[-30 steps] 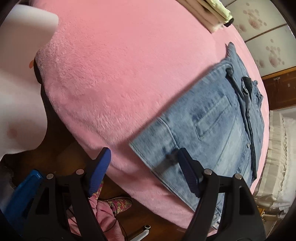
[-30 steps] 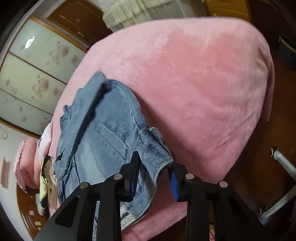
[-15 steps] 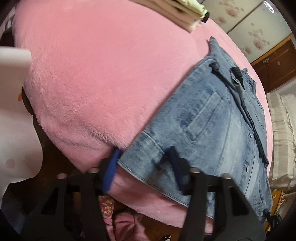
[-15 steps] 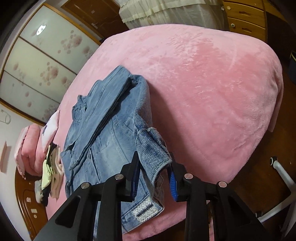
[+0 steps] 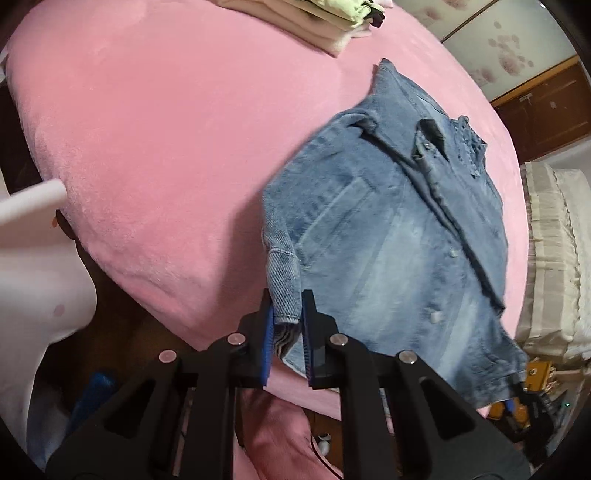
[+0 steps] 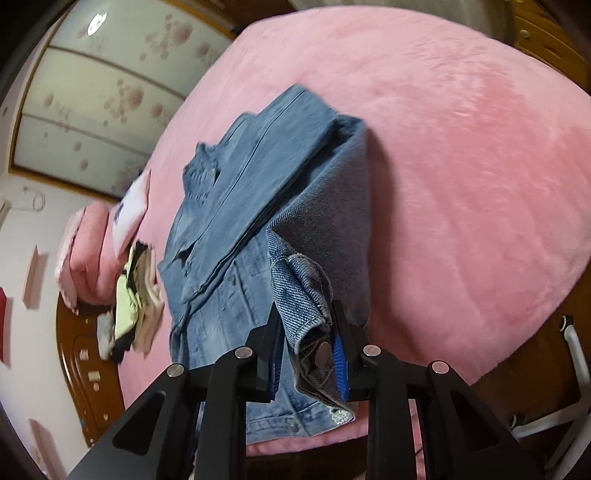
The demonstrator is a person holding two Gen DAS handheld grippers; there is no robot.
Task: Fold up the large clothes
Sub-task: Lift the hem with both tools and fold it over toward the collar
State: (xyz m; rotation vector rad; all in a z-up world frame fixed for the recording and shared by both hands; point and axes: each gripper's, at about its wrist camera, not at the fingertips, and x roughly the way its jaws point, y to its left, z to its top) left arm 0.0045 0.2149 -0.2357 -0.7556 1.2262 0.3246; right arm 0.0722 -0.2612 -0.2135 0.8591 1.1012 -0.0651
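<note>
The left gripper [image 5: 287,314], its jaws just closed, pinches the denim jacket's [image 5: 388,236] hem corner. The right gripper [image 6: 306,328] clamps another bunched hem corner above the pink blanket [image 6: 461,166].

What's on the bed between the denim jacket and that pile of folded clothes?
Nothing: only bare pink blanket lies between the jacket and the pile, seen in the left wrist view.

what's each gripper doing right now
left gripper: just closed, shut on denim jacket hem corner
right gripper: shut on denim jacket's other corner
</note>
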